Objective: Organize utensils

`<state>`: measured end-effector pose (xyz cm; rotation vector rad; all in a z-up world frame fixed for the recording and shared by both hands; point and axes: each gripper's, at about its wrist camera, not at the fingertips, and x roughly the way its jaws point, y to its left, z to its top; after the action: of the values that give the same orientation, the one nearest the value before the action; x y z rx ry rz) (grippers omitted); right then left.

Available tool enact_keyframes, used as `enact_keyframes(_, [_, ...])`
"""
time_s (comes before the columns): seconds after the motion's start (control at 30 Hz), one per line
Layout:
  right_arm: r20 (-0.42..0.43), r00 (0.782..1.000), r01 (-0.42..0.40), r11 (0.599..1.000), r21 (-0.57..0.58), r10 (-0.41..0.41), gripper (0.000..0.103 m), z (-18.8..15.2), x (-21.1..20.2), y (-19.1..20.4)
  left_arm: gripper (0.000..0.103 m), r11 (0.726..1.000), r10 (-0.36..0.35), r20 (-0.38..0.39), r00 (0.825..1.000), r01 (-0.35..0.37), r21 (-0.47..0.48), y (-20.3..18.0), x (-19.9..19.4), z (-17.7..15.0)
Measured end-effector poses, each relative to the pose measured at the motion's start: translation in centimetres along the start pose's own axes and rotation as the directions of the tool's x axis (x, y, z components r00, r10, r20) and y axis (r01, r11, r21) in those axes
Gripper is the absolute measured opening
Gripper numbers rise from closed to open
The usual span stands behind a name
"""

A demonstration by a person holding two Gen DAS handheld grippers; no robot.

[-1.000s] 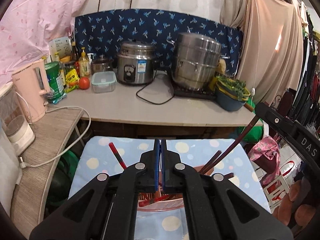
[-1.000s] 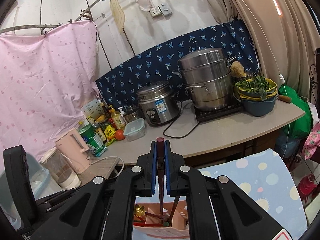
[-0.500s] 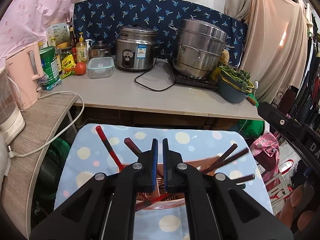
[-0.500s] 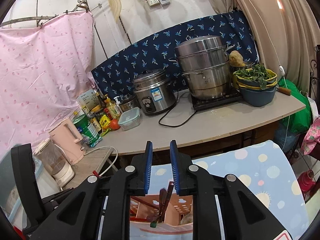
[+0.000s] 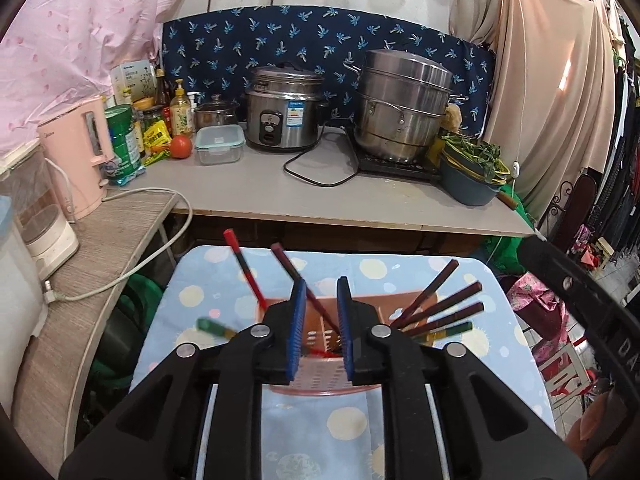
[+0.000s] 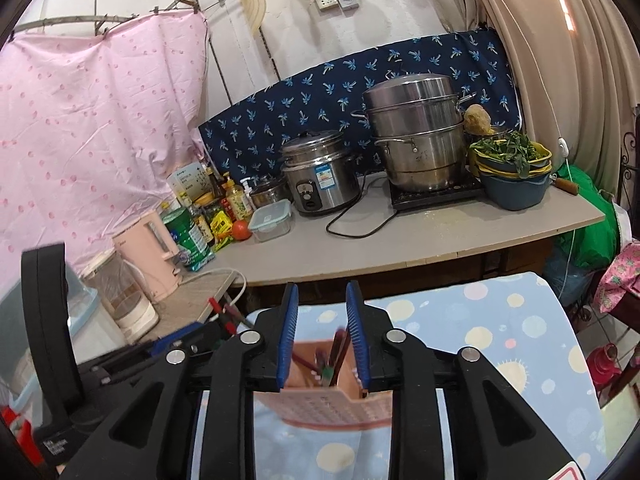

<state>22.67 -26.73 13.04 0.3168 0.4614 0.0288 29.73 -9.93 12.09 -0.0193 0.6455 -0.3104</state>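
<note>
A pink perforated utensil holder point(image 5: 320, 376) stands on the blue dotted tablecloth point(image 5: 400, 272). Several red and dark brown chopsticks stick out of it: a red one point(image 5: 244, 268) and a dark one point(image 5: 288, 264) lean left, a fan of several point(image 5: 444, 304) leans right. A green-tipped utensil point(image 5: 212, 328) lies blurred at the left. My left gripper point(image 5: 321, 292) is open and empty just above the holder. In the right wrist view my right gripper point(image 6: 322, 304) is open and empty above the same holder point(image 6: 332, 404), with chopsticks point(image 6: 338, 348) standing inside.
A grey counter point(image 5: 320, 196) behind the table holds a rice cooker point(image 5: 284, 116), a steel steamer pot point(image 5: 400, 108), a bowl of greens point(image 5: 472, 172), a pink kettle point(image 5: 80, 156) and bottles. A cable point(image 5: 132, 272) hangs at the left.
Both grippers have opened. The right one let go of a dark chopstick, which now stands in the holder. More chopsticks show in the holder in the left wrist view.
</note>
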Motion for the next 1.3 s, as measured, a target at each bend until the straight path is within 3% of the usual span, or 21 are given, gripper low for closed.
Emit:
enact_keyframes(0.43, [-0.095,0.995,0.014,0.999,-0.048,-0.018,0.027,-6.4,-3.7,1.5,0.026,0.998,0.059,-0.028,0.998,-0.058,0.03,-0.2,-4.1,-5.5])
enact_keyframes(0.67, [-0.121,0.991,0.047,0.997,-0.06,-0.054,0.037,-8.6,-5.3,1.6,0.041,0.996,0.081,-0.043,0.996,-0.08,0.028,-0.1,-5.3,-8.1])
enact_keyframes(0.97, [-0.139,0.985,0.089,0.99,-0.106,-0.103,0.04,-10.7,-6.6,2.0,0.044,0.995,0.098,-0.076,0.992,-0.097,0.015,0.1,-6.1,-10.7])
enact_keyframes(1.07, [-0.131,0.984,0.108,0.986,-0.126,-0.125,0.046,-11.3,-7.0,2.2,0.054,0.994,0.113,-0.075,0.991,-0.112,0.017,0.2,-6.4,-11.4])
enact_keyframes(1.3, [-0.132,0.978,0.141,0.979,-0.145,-0.16,0.054,-12.3,-7.6,2.4,0.055,0.992,0.123,-0.089,0.988,-0.122,0.013,0.4,-6.9,-12.6])
